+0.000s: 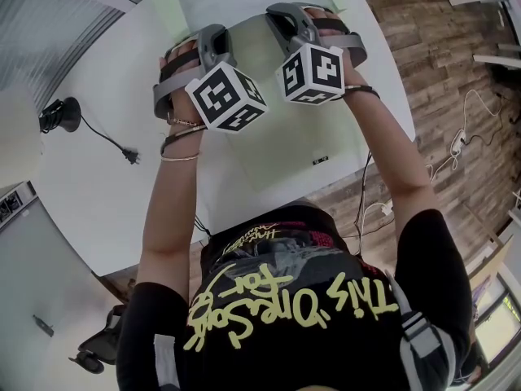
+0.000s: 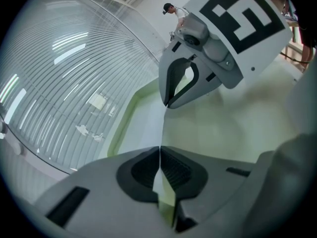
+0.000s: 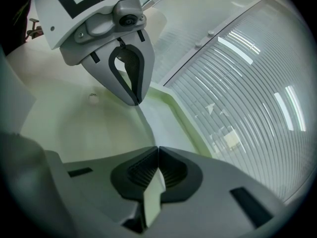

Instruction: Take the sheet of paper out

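Head view: sheet (image 1: 269, 145) (in both tongs (image 1: 218, 32) (image 1: 286, 13))

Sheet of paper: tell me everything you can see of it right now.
The sheet of paper is thin and whitish with a faint green cast. It lies against a pale green folder on the white table, except one edge, lifted into a straight ridge between the grippers. The left gripper and the right gripper are both shut on that edge. Whether the folder's cover is pinched too, I cannot tell.
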